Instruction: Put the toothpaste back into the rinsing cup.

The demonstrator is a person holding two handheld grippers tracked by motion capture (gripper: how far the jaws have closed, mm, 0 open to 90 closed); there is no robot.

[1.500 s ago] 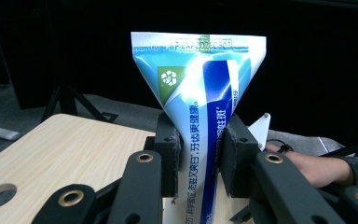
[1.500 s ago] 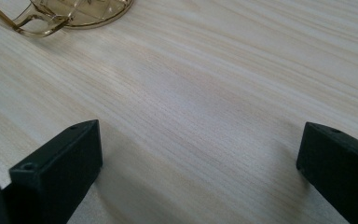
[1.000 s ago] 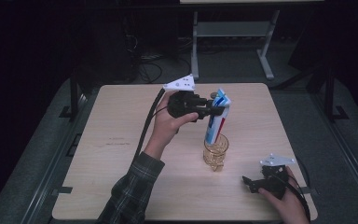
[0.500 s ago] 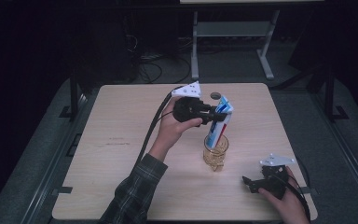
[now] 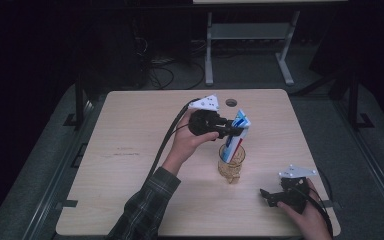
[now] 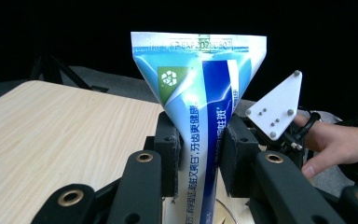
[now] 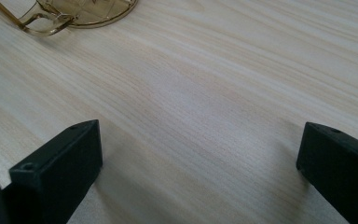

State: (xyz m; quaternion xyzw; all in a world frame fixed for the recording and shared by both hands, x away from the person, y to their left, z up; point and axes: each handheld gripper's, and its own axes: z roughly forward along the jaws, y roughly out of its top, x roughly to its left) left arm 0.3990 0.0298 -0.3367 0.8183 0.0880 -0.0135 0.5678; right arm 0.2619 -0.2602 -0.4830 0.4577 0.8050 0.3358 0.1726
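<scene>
Pale wooden table (image 5: 130, 150) with an amber glass cup (image 5: 230, 167) upright near its middle.

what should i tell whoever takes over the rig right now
Left gripper: shut on the toothpaste tube, pads clamping it below its flat crimped end, held upright over the middle of the table.
Right gripper: open, holding nothing, resting low near the table's front right corner.
Things: the tube's lower end is inside the amber glass mug, which stands on the table in front of the left gripper.
Done: tube lowered into the mug.
Left: probably open the left jaws to release the tube and pull away; I can't tell whether the tube has reached the mug's bottom.
</scene>
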